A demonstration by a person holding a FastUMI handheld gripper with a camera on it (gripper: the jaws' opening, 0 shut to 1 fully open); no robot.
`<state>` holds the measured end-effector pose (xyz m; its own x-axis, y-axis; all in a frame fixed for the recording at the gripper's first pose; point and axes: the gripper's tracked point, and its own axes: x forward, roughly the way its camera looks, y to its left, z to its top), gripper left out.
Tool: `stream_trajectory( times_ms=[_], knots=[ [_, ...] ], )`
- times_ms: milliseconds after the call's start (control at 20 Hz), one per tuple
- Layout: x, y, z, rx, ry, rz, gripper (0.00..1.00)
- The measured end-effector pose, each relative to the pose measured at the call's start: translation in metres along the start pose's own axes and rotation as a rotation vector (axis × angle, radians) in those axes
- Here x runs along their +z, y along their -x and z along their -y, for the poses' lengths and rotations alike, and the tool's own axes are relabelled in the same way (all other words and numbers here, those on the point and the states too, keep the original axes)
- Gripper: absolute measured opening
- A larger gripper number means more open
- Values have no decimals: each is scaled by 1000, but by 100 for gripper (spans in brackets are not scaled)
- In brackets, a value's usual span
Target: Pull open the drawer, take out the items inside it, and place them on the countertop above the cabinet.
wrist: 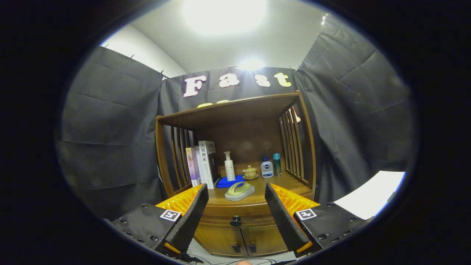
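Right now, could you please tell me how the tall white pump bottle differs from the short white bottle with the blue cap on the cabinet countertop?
The tall white pump bottle is slim with a pump head; the short white bottle with the blue cap is squat and carries a dark label. The pump bottle stands by a blue cloth, the short one beside a teal tube. Both stand upright beyond the open gripper.

Gripper (237, 217) held level, facing fwd. Fingers (189, 217) spread wide apart, approx symmetric L/R. Nothing between them, no contact w/ anything.
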<state>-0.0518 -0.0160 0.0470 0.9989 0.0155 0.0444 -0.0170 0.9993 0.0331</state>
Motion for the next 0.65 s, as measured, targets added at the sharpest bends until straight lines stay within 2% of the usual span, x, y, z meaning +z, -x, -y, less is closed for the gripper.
stream_trajectory(
  times_ms=[250,650],
  knots=[
    [-4,4,-15,40,37,-5,98],
    [-23,-1,-18,35,71,-53,98]
  ],
)
